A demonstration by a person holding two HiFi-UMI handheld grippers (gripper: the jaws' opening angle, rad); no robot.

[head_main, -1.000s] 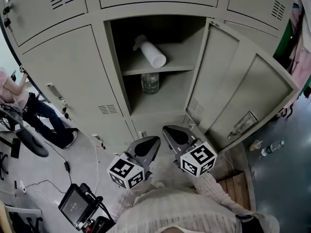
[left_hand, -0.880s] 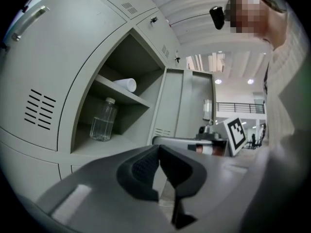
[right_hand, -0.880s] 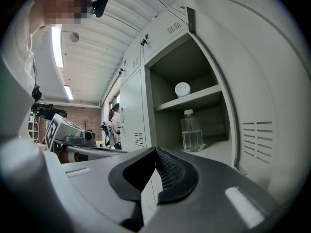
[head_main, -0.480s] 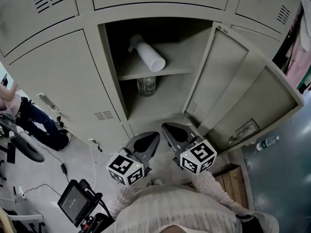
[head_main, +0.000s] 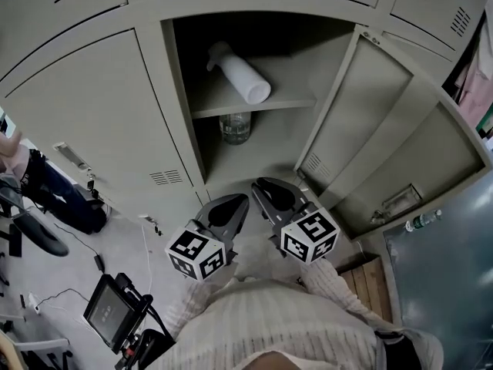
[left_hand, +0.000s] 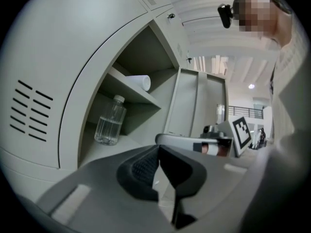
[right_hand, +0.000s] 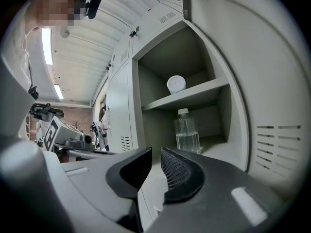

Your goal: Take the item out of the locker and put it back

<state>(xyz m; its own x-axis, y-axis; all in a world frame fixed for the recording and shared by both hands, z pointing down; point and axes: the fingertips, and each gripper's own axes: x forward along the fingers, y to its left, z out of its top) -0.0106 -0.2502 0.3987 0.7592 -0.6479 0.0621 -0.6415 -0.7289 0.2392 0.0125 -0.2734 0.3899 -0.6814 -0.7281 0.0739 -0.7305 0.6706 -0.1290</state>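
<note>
Two things lie in the open locker [head_main: 308, 75], and both are well ahead of your grippers. A clear water bottle [head_main: 236, 127] stands upright below the shelf [head_main: 254, 106]; a white cylinder [head_main: 240, 74] lies on its side on top of the shelf.

Your left gripper [left_hand: 158, 147] has its pads pressed together on nothing. The jaws of your right gripper [right_hand: 156, 152] have just been opening and show a narrow slit with nothing in it, so you would need to spread them far wider for either item.

Judge the bottle as partly filled: some weight low down, thin walls that dent, a smooth slick skin. Take it across the body under the shoulder and squeeze gently.

The cylinder looks light and likely to roll, so pinch it across its middle
</note>
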